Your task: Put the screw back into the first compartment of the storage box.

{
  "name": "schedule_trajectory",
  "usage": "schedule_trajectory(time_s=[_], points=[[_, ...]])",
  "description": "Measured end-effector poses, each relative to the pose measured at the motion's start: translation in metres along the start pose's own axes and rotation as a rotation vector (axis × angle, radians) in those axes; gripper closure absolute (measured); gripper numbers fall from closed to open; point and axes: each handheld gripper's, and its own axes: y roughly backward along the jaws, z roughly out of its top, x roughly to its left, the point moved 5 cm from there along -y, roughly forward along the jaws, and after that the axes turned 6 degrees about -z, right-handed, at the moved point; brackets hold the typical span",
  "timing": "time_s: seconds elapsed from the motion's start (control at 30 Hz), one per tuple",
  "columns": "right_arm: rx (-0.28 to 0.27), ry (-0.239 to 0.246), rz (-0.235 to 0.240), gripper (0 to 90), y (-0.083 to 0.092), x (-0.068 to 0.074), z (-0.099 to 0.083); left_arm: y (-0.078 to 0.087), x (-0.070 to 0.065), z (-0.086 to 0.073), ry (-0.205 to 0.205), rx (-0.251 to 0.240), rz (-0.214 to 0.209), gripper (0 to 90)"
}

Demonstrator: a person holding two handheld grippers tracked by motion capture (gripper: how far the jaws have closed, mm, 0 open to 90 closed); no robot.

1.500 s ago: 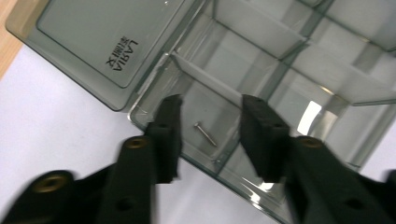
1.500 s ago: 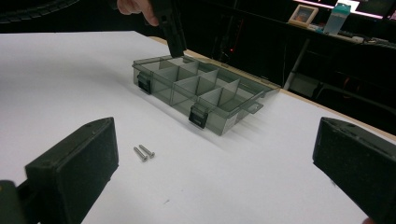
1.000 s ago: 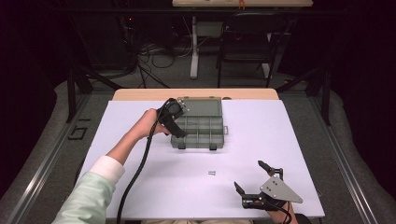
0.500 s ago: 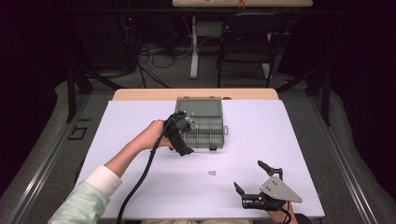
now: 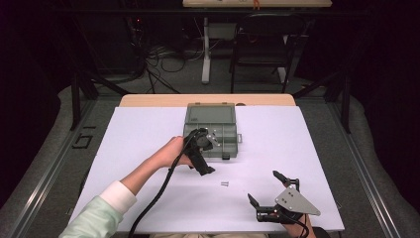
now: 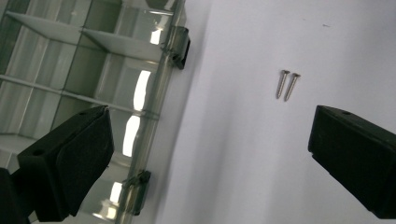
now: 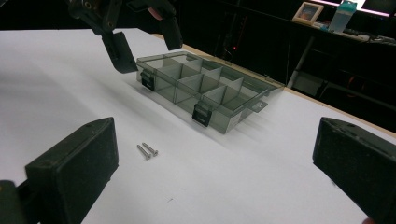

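Currently: left hand-held gripper [image 5: 204, 155] jaws wide apart, over front edge of compartment box [image 5: 212, 130] | right hand-held gripper [image 5: 271, 190] jaws apart, near front edge of worktop [image 5: 138, 134] | two screws [image 5: 225, 184] side by side on worktop, between box and right hand-held gripper

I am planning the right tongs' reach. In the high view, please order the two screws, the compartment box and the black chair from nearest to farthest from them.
From the right tongs:
1. Two screws, on the sheet, to their left.
2. Compartment box, mid-table, beyond the screws.
3. Black chair, on the floor behind the table.
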Motion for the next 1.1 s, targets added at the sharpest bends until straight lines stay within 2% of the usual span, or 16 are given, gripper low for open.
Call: schedule_trajectory(time_s=[0.1, 0.17, 0.2, 0.27, 0.53, 0.87, 1.1], points=[[-0.001, 0.003, -0.005, 0.0, 0.0, -0.001, 0.0, -0.006, -0.003, 0.002, -0.013, 0.0, -0.007, 3.8], [0.001, 0.003, -0.002, 0.0, 0.001, -0.001, 0.0, -0.01, -0.006, 0.003, -0.012, -0.004, -0.026, 9.8], [-0.001, 0.004, -0.003, 0.0, 0.0, -0.001, 0.0, -0.012, -0.006, 0.004, -0.025, -0.001, -0.019, 11.9], [-0.001, 0.002, -0.004, 0.0, 0.0, 0.0, 0.0, -0.017, -0.009, 0.005, -0.017, 0.006, -0.031, 16.1], [0.002, 0.005, 0.0, 0.0, 0.0, 0.0, 0.0, -0.031, -0.016, 0.009, -0.031, 0.019, -0.057, 31.5], [0.002, 0.009, 0.001, 0.0, 0.0, 0.001, 0.0, -0.045, -0.023, 0.015, -0.05, 0.03, -0.12, 52.9], [0.007, 0.014, 0.001, 0.0, 0.0, 0.001, -0.001, -0.053, -0.027, 0.017, -0.066, 0.052, -0.151, 62.5]])
